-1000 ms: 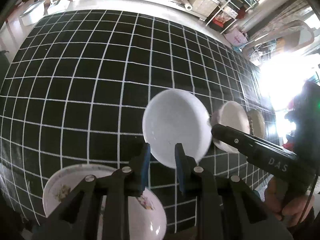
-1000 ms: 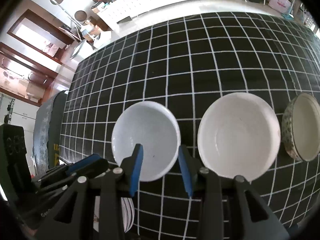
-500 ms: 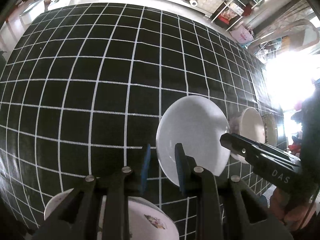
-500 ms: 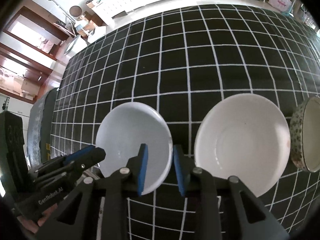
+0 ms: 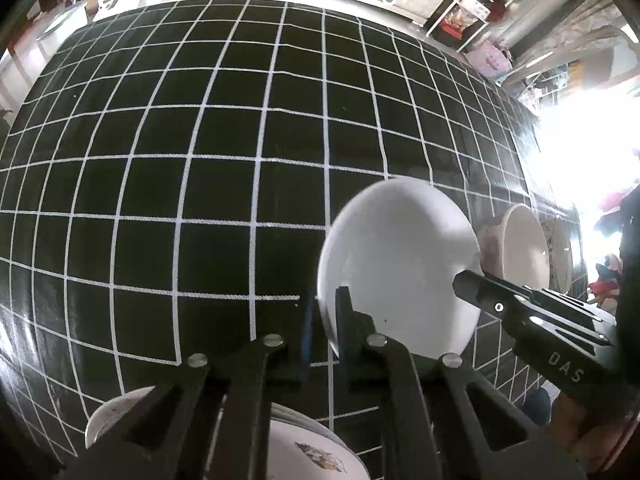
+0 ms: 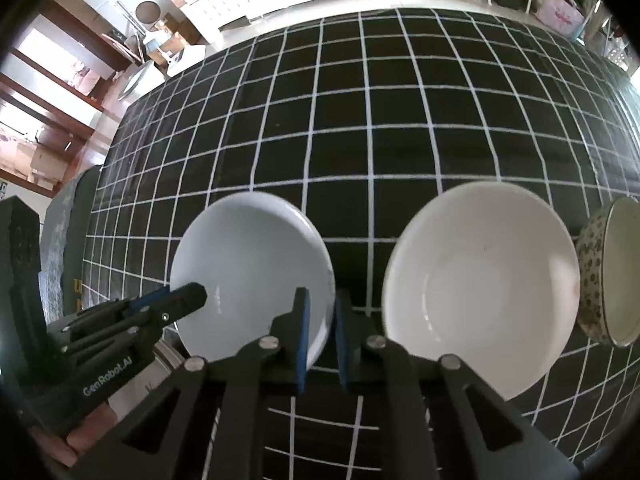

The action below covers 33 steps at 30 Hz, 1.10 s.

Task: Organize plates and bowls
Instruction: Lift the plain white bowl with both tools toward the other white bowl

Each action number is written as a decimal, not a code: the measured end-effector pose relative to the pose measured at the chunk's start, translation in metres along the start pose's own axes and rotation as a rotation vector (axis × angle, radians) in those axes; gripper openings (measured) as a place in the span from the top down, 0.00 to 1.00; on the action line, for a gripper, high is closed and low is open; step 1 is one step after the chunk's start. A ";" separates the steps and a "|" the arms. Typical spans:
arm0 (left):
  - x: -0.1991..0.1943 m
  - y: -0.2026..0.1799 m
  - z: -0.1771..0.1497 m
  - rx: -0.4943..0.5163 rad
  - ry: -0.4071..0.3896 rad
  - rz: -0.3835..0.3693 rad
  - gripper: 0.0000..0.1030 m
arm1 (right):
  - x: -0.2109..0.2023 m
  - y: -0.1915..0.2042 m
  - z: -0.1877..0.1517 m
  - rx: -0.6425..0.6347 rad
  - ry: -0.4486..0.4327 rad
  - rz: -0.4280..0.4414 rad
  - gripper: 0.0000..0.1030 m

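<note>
Left wrist view: our left tongs [image 5: 322, 320] have just closed on the white bowl's [image 5: 400, 264] near rim; our right tongs [image 6: 322, 320] have likewise just closed on its opposite rim [image 6: 250, 264]; it sits on the black, white-gridded surface [image 5: 200, 160], cluttered shelves [image 5: 460, 0] beyond.

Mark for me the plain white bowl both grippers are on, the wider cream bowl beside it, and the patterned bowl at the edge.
white bowl [image 6: 248, 256]: right wrist view, inner floor.
cream bowl [image 6: 480, 280]: right wrist view, centre of inside.
patterned bowl [image 6: 592, 272]: right wrist view, speckled outer wall.
</note>
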<state>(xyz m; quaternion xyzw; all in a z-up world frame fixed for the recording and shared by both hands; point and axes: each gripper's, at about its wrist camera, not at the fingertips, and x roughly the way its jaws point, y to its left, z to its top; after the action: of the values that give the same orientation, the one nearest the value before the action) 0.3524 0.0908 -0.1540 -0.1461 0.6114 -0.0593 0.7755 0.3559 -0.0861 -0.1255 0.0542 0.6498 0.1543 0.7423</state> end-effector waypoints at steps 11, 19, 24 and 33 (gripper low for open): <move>-0.014 -0.021 -0.033 0.044 0.011 0.032 0.92 | -0.015 -0.008 -0.026 0.012 0.005 -0.030 0.89; -0.037 -0.041 -0.069 0.077 -0.004 0.026 0.92 | -0.050 -0.011 -0.057 -0.014 -0.032 -0.035 0.89; -0.043 -0.056 -0.091 0.100 -0.005 0.027 0.92 | -0.061 -0.018 -0.080 -0.015 -0.042 -0.045 0.89; -0.029 -0.073 -0.130 0.125 0.027 0.031 0.92 | -0.064 -0.034 -0.117 -0.007 -0.030 -0.072 0.89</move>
<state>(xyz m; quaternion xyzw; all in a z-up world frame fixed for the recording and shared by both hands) 0.2256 0.0097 -0.1324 -0.0870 0.6190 -0.0871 0.7757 0.2399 -0.1514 -0.0915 0.0305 0.6395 0.1290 0.7572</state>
